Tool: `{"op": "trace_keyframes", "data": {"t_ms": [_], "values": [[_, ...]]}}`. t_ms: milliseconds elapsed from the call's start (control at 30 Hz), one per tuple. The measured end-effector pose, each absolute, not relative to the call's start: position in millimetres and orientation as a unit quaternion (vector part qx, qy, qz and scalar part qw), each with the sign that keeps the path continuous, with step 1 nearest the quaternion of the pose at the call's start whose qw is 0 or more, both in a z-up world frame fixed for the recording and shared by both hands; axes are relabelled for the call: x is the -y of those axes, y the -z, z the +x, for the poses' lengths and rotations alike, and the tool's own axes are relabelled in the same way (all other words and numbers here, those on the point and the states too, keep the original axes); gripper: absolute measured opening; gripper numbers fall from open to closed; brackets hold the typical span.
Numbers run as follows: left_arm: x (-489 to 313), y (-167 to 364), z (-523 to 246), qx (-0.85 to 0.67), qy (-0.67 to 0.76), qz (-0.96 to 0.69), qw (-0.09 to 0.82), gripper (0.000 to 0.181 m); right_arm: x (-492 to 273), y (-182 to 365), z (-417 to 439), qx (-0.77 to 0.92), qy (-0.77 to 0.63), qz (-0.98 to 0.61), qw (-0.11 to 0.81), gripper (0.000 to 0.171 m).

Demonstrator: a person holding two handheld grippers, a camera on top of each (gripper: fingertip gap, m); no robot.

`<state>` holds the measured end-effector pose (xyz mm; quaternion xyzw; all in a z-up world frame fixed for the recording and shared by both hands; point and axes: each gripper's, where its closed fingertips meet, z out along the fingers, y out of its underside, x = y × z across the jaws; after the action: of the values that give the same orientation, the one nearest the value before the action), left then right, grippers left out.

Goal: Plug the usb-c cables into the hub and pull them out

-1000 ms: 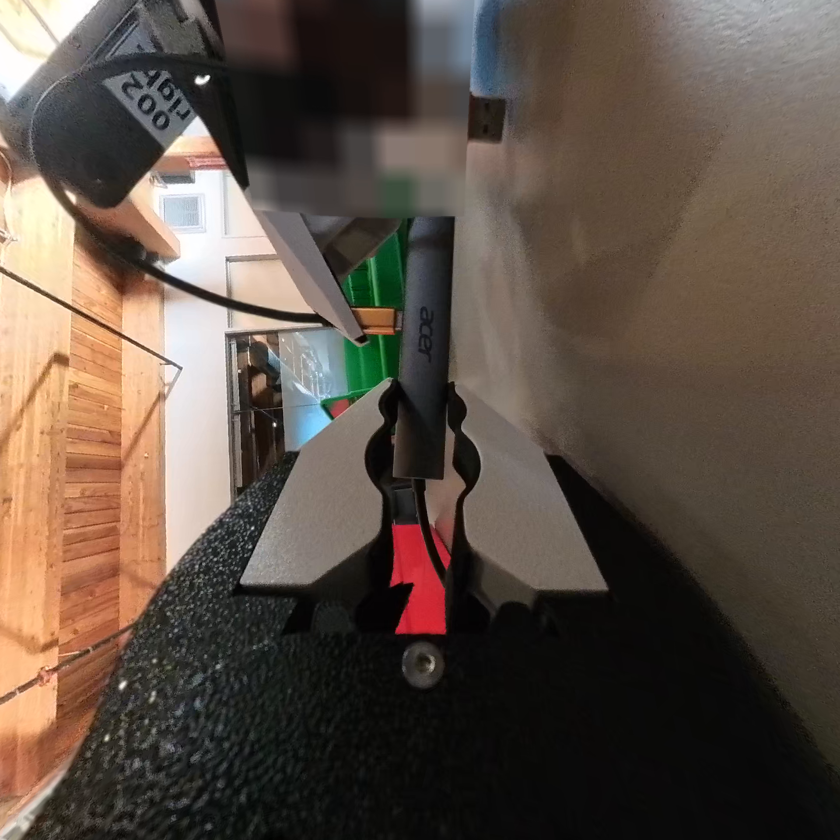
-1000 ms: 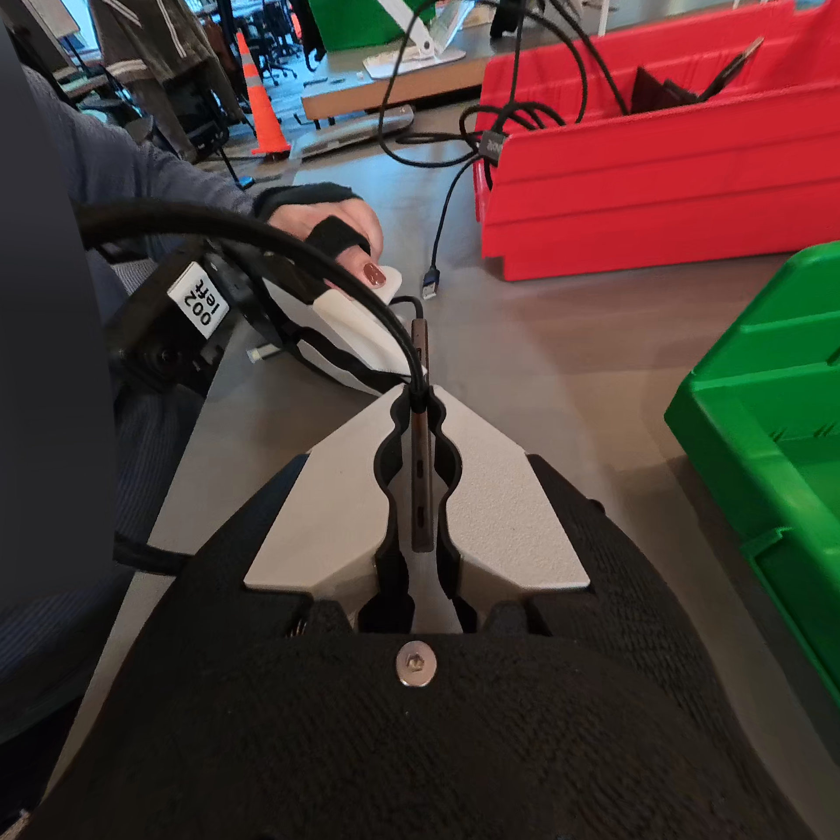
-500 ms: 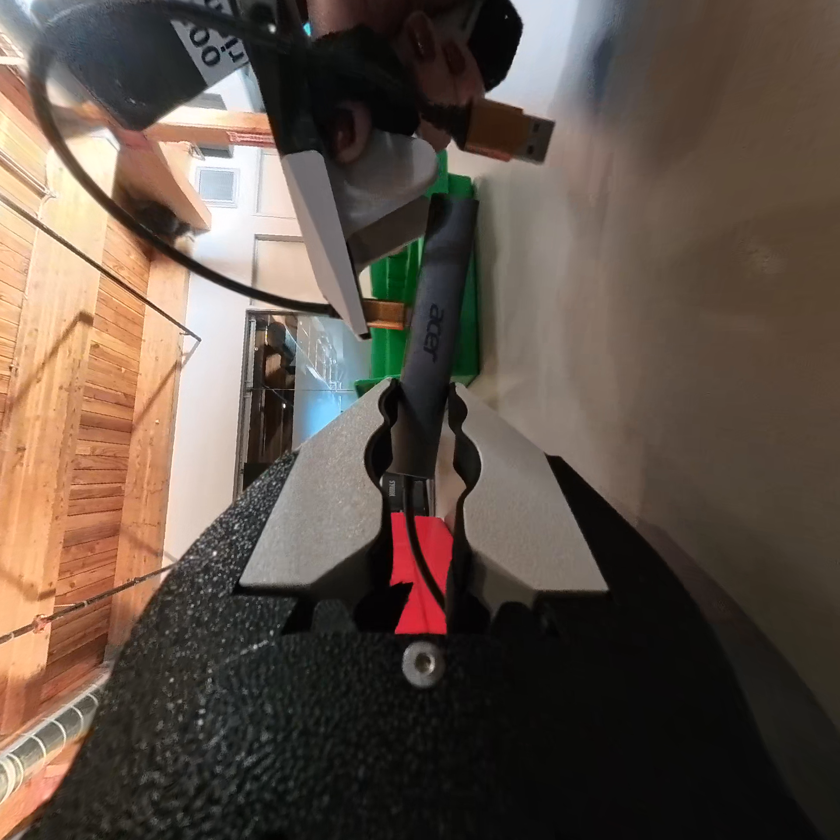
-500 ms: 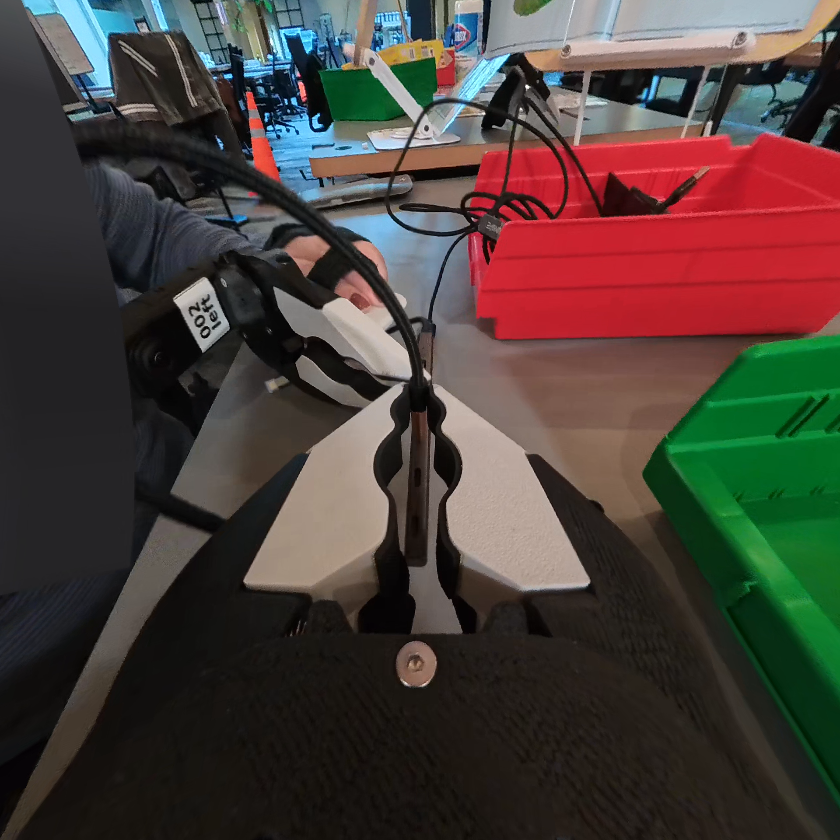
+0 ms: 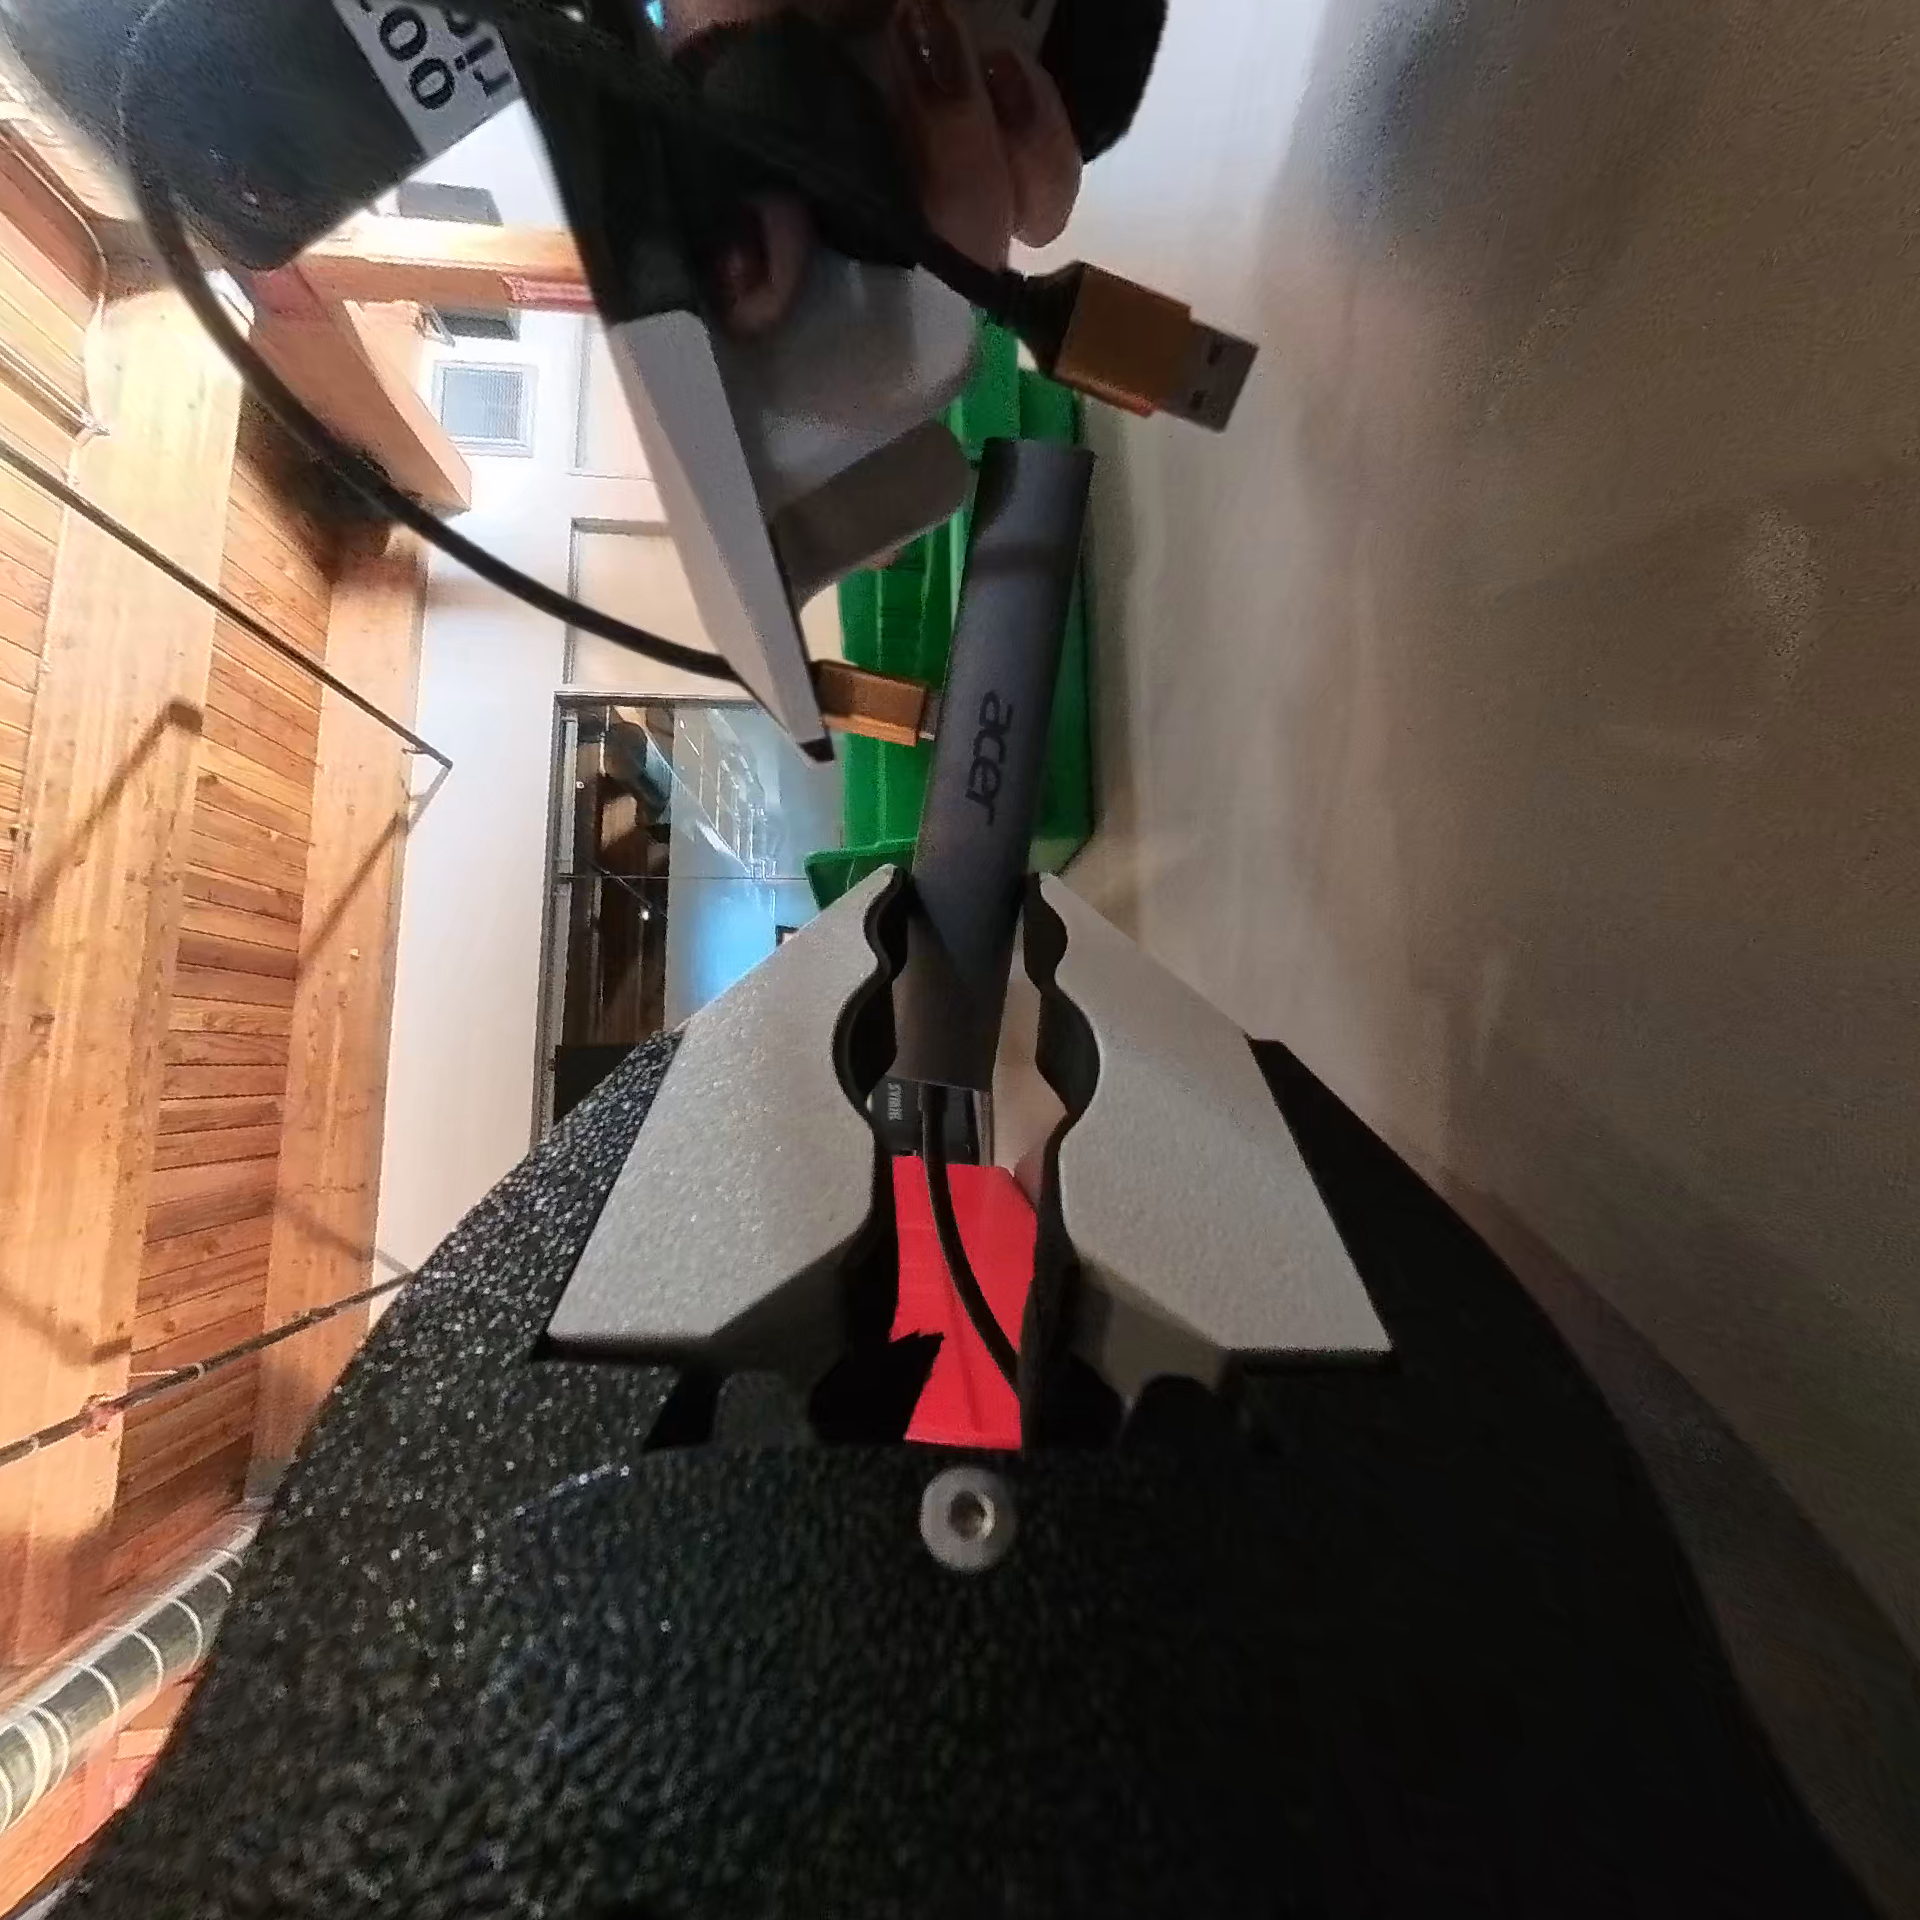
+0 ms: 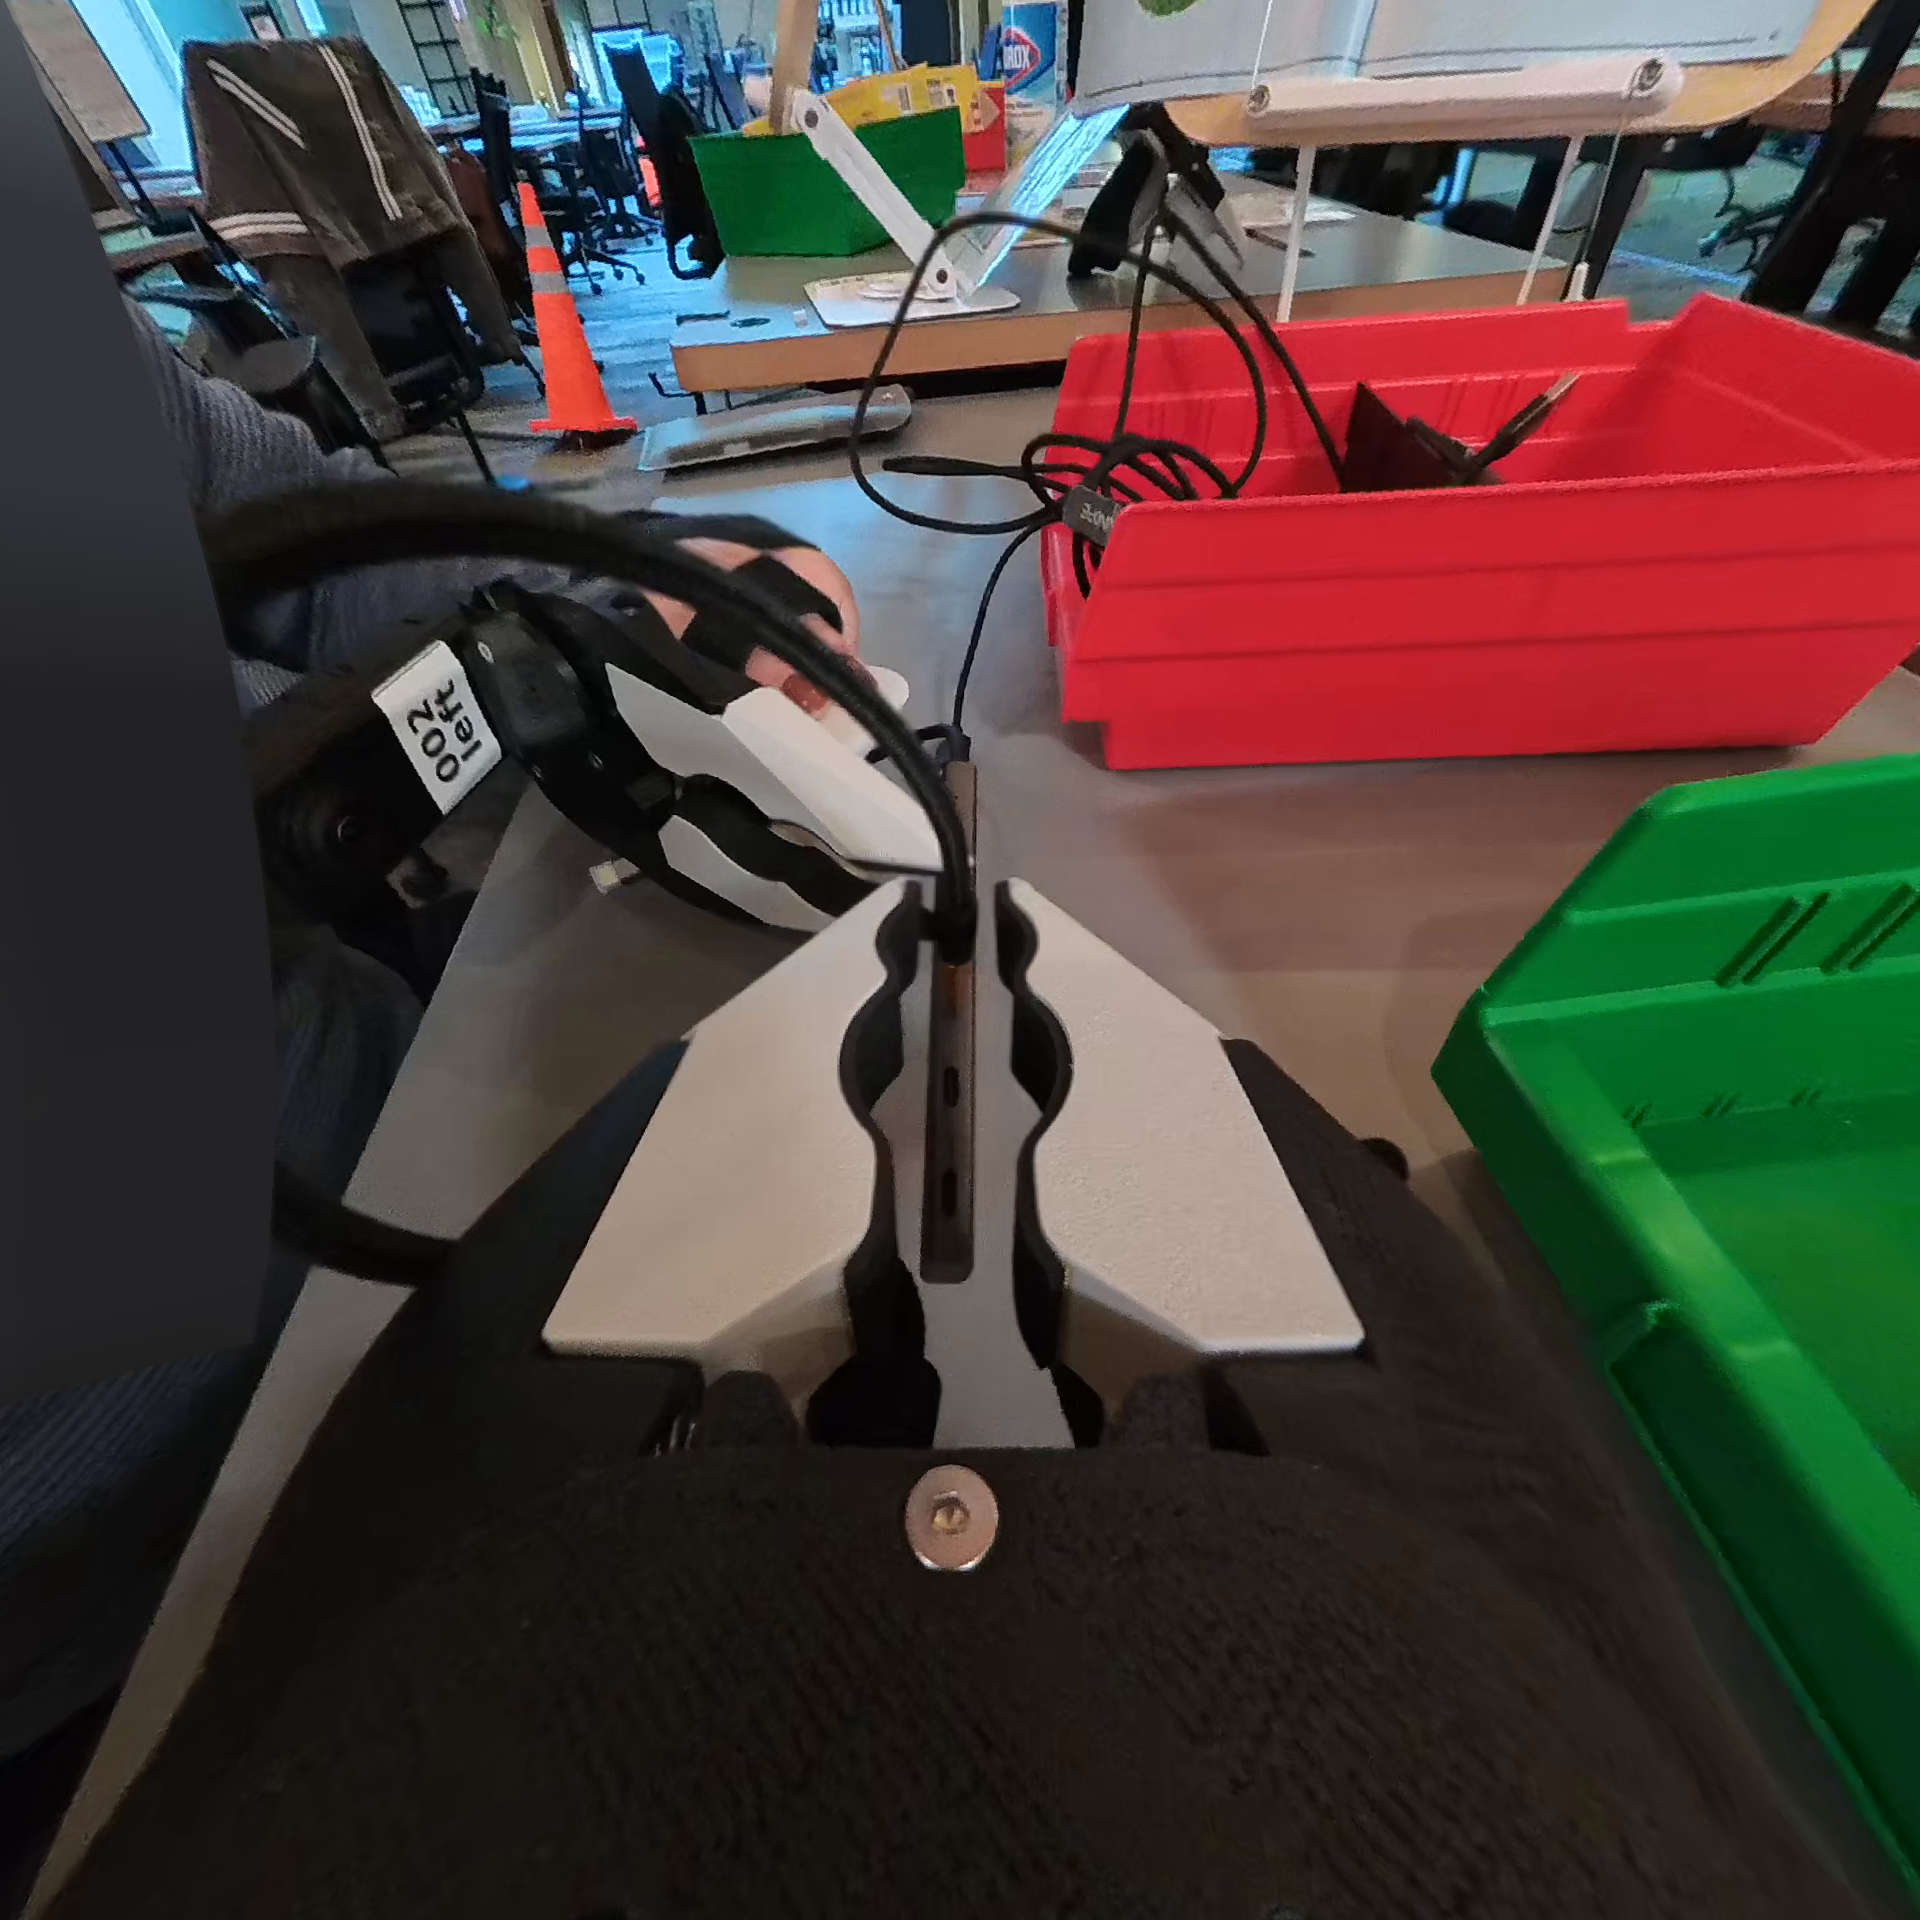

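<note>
My left gripper point(image 5: 961, 894) is shut on the near end of a dark grey hub point(image 5: 987, 748), held above the grey table point(image 5: 1558, 727). A copper USB-C plug point(image 5: 871, 715) sits in the hub's side. My right gripper point(image 6: 958, 899) is shut on the rear of that plug, and one of its fingers point(image 5: 748, 582) touches it in the left wrist view. Between the right fingers I see the hub's port edge point(image 6: 951, 1122) and the black cable point(image 6: 727, 592) arching left. The cable's copper USB-A plug point(image 5: 1143, 358) hangs free by a gloved hand point(image 5: 997, 135).
A red bin point(image 6: 1455, 623) with cables stands at the back right of the table point(image 6: 1195, 862). A green bin point(image 6: 1714, 1143) is close on the right. A person's sleeve and the left gripper's white fingers point(image 6: 790, 769) are on the left. Spacing between my two grippers at the tips: around 4 cm.
Both grippers have moved together with the hub and plug, and the views have tilted. The USB-A end has swung into the left wrist view. The USB-C plug stays in the hub.
</note>
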<state>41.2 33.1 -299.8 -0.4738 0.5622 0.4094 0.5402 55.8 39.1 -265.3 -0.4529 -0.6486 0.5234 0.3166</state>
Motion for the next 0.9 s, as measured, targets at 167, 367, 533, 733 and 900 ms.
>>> {"op": "trace_keyframes", "data": {"t_ms": [167, 367, 533, 733, 900], "values": [[-33, 297, 41, -0.556, -0.406, -0.479, 0.545, 0.019, -44, 265, 62, 0.672, -0.492, -0.464, 0.304, 0.029], [-33, 291, 41, -0.55, -0.411, -0.475, 0.55, 0.019, -42, 292, 67, 0.725, -0.419, -0.486, 0.25, 0.027], [-34, 286, 38, -0.529, -0.391, -0.507, 0.557, 0.02, -41, 291, 65, 0.73, -0.415, -0.482, 0.248, 0.008], [-20, 259, 36, -0.44, -0.292, -0.583, 0.617, 0.046, -47, 277, 64, 0.703, -0.45, -0.481, 0.269, 0.008], [31, 235, 87, -0.43, -0.037, -0.585, 0.687, 0.033, -44, 262, 65, 0.694, -0.475, -0.47, 0.268, 0.008]]}}
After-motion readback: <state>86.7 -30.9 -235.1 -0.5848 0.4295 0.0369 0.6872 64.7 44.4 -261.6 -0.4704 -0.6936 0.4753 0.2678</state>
